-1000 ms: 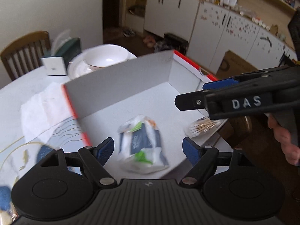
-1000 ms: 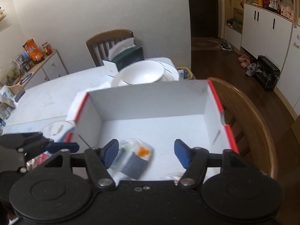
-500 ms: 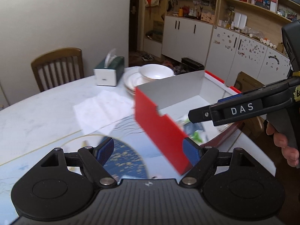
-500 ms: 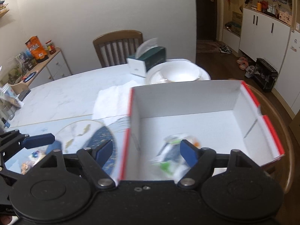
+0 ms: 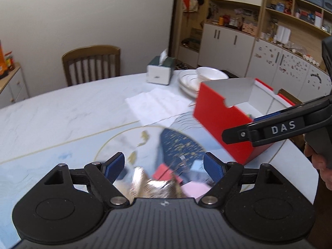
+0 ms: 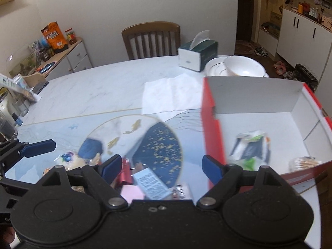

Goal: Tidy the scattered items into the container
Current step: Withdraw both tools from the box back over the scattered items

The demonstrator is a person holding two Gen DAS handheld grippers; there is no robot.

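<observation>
Box (image 6: pixel 211 124): cardboard, matt red outside, matt white inside. Table (image 6: pixel 93 91): polished marble-look, glossy. Behind box: glazed white bowl (image 6: pixel 244 67); wooden chair (image 6: pixel 150 39), satin. Beside box: thin creased paper sheet (image 6: pixel 172 95). Inside: crinkly glossy plastic packet (image 6: pixel 252 147).

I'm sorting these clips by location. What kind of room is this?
Most likely a home dining room that opens onto a kitchen. A wooden chair stands at a marble-look table with stacked bowls and a tissue box, and white cabinets under cluttered shelves line the wall.
</observation>
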